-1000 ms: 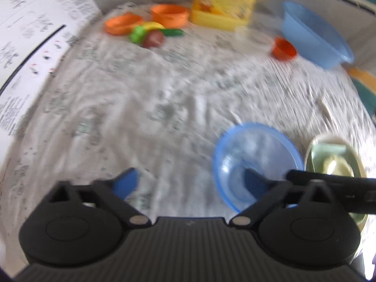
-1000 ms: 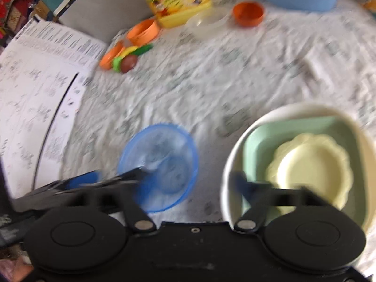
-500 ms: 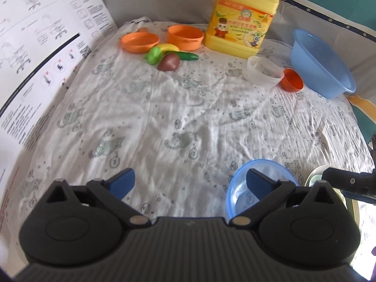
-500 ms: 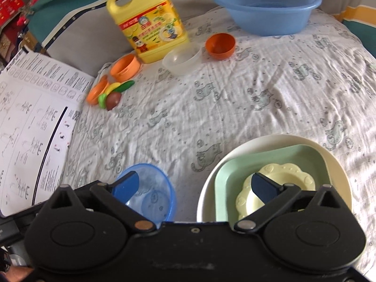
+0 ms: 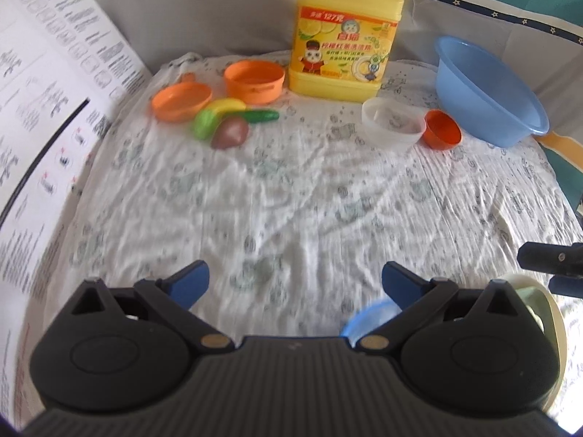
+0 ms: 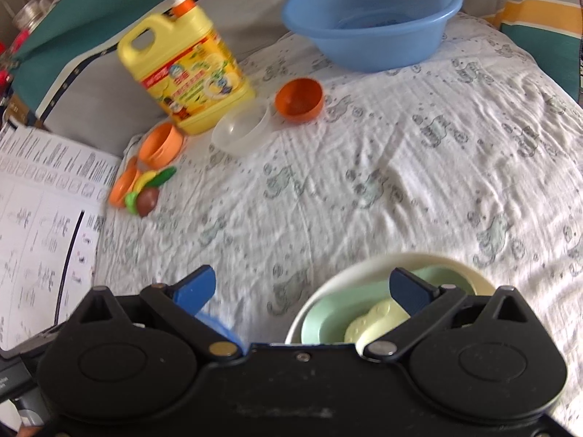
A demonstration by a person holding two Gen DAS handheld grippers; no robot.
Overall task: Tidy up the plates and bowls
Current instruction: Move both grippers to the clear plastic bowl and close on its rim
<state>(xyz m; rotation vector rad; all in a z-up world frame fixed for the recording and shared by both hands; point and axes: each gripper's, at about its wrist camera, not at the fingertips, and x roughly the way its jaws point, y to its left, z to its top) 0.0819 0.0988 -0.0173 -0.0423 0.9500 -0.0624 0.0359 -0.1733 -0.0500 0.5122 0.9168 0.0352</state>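
A small blue bowl [image 5: 368,318] sits on the cloth just under my left gripper's right finger; in the right wrist view only its rim [image 6: 222,329] shows. A stack of a white plate [image 6: 349,273], a green dish [image 6: 328,313] and a pale yellow dish [image 6: 371,322] lies under my right gripper [image 6: 304,289], which is open and empty. My left gripper [image 5: 295,282] is open and empty above the cloth. A clear bowl [image 5: 393,123], a small orange bowl [image 5: 442,129], an orange bowl [image 5: 253,80] and an orange pan [image 5: 180,100] stand at the far side.
A yellow detergent jug [image 5: 344,32] and a big blue basin [image 5: 484,91] stand at the back. Toy vegetables [image 5: 226,123] lie by the orange pan. A printed paper sheet [image 5: 40,109] rises along the left edge. The wrinkled white cloth [image 5: 291,189] covers the table.
Both grippers have pulled back and tilted up. The blue bowl and the plate stack have slid down to the bottom of both views. Both grippers stayed open.
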